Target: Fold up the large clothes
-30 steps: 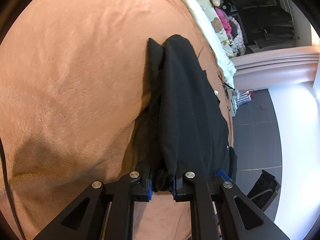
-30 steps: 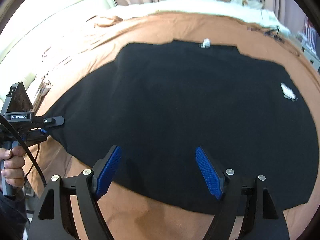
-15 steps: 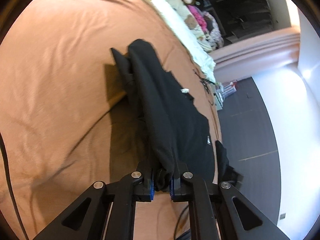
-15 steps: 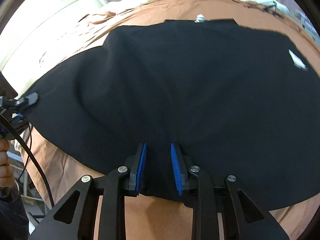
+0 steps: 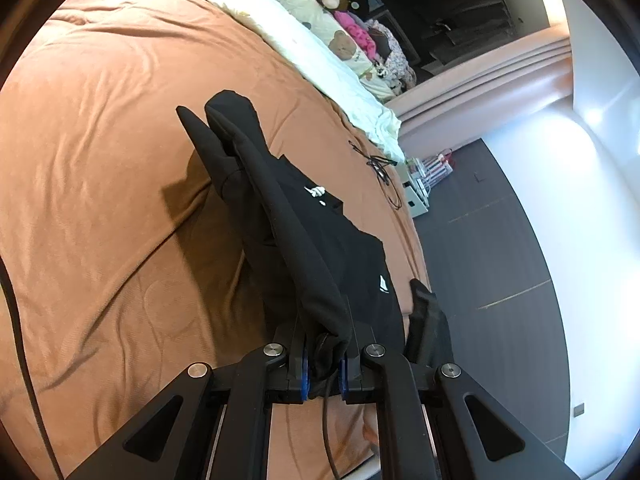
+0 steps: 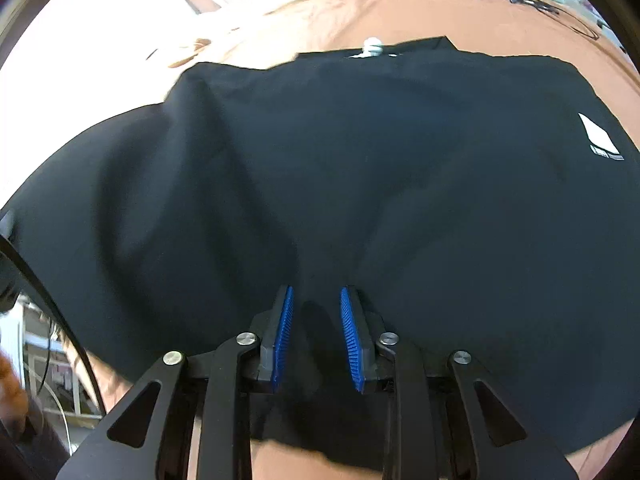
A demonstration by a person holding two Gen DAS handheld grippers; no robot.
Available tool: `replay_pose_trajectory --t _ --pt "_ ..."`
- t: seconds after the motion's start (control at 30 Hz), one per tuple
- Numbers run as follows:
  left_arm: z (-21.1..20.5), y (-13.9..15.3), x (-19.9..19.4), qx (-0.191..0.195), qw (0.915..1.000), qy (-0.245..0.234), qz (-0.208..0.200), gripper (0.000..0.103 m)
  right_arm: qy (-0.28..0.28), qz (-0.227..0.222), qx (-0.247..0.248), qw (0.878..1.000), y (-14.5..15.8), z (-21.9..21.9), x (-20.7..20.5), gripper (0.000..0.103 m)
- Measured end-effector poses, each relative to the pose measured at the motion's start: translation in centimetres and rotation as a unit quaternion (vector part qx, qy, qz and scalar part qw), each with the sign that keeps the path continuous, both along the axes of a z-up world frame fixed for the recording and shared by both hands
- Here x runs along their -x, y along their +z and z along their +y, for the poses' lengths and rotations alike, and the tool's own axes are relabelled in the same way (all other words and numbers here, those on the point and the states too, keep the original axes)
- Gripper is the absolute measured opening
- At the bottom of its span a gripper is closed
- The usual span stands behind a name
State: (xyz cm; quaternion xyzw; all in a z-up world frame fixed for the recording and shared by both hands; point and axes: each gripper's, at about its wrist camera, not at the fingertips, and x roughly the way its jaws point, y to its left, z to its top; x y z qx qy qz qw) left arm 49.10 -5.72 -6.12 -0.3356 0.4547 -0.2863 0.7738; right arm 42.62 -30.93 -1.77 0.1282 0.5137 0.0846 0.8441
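On the brown bedspread (image 5: 100,200) lies the black garment (image 6: 360,184), one edge bunched tight in the left gripper (image 5: 324,364) while the right gripper (image 6: 318,336), jaws just narrowed, pinches a fold of its near hem

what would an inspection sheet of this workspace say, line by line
surface: brown velvety bedspread, creased.
job's things: black cotton garment spread on it, one end lifted.
clutter: cream bear-print bedding at the far edge.
grippers: left gripper shut on the garment's bunched end; right gripper has just been closing, pads pinching the near hem.
cables: thin black cord on the bedspread.
surroundings: dark plank floor.
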Motion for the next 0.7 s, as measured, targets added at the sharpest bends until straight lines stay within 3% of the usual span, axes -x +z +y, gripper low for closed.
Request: replay_pose_trajectory --t 0.37,0.7 --pt "3.0 -3.3 -0.4 0.016 0.998 0.041 0.044 0.01 -0.026 0.013 0.051 0.998 -0.7 0.2 -10.1 0.007" --pt "5.4 -7.7 -0.1 0.036 0.9927 0.066 0.094 0.01 -0.028 0.012 0.084 0.996 -1.8 1.4 -15.4 0.006"
